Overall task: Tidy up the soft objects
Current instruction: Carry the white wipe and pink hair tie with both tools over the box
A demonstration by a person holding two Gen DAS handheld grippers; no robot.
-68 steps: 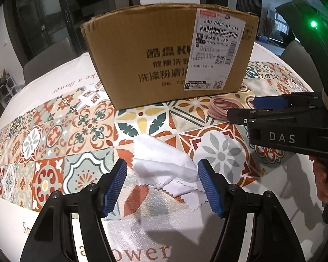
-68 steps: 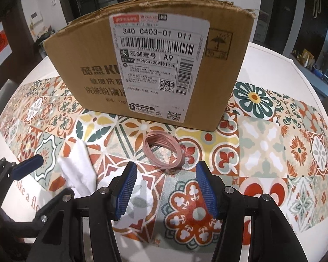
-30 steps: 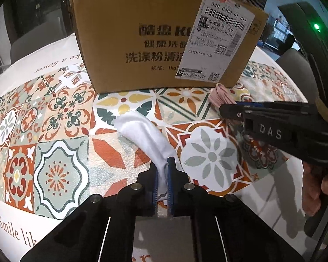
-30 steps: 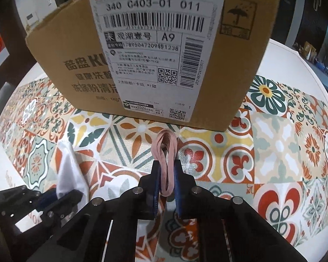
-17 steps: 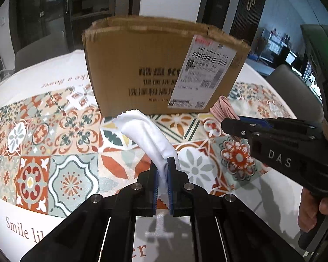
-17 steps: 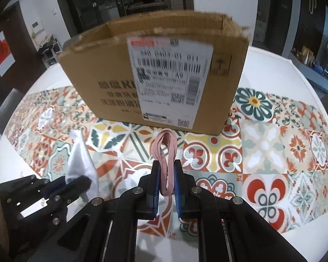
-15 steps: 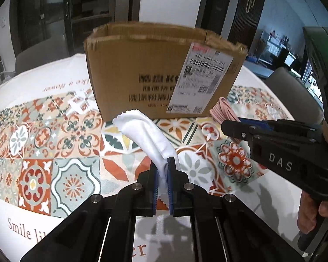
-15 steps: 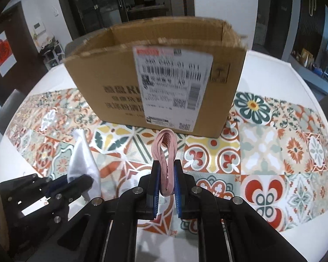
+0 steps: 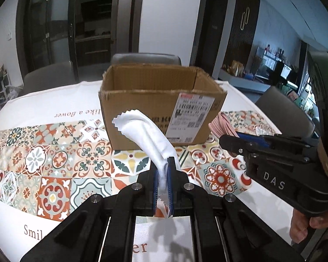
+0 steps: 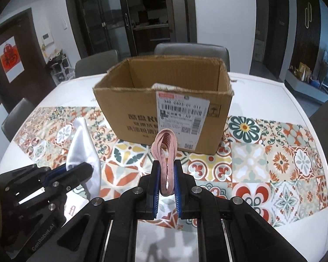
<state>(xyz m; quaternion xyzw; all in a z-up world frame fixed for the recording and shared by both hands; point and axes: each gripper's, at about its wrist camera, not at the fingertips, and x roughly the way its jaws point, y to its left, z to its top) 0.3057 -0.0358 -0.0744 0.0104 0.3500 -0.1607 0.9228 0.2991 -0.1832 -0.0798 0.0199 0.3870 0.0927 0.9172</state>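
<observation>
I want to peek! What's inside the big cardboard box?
Inside the cardboard box, something pale peeks just over the front wall. The wall hides the rest and the bottom, so I can't tell what it is.

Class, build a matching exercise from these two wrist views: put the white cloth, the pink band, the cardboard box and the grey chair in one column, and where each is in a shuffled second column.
Things:
1. white cloth
2. pink band
3. cardboard box
4. grey chair

Places:
A. standing open-topped on the patterned table runner
B. pinched in the right gripper
C. behind the box
D. pinched in the left gripper

Pairs: 1-D, 2-B, 3-A, 4-C
</observation>
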